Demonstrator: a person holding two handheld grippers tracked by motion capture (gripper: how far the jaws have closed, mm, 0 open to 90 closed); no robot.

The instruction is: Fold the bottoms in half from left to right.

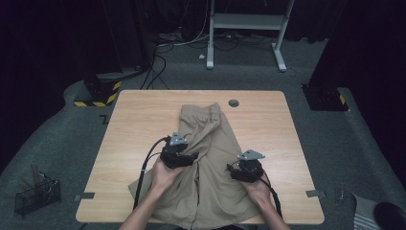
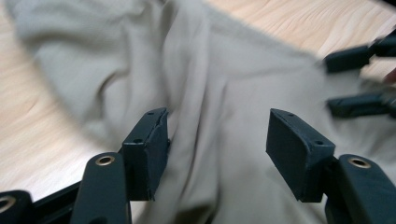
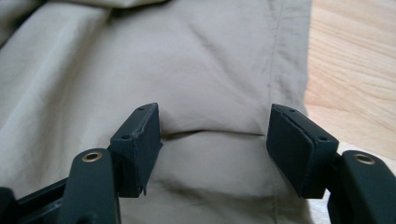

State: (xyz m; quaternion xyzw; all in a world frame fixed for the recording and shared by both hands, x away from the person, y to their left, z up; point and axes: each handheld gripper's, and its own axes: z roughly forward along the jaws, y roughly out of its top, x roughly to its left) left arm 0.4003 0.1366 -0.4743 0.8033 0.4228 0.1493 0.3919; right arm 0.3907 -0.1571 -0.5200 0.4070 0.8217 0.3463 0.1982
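At the table's near edge a pair of khaki shorts (image 1: 210, 158) lies spread flat, its lower part draping past that edge and out of sight, its waistband end reaching toward the table's middle. The left gripper (image 1: 184, 155) hovers over the garment's left half, jaws apart with nothing pinched between them; in the left gripper view a raised fold of cloth (image 2: 196, 116) runs under the gap. The right gripper (image 1: 244, 172) sits near the shorts' right side, jaws likewise open, a shallow crease (image 3: 210, 133) lying between the pads without being clamped. By my reading this is a folding job between grabs: neither tool holds fabric, so the next move calls for choosing an edge or hem, lowering onto it and closing on one layer rather than a bunch. Farther off, the wooden table (image 1: 143, 115) is bare up to a round grommet (image 1: 233, 103) near the far edge. The left gripper view is blurred, and the shorts' near hems are cut off.
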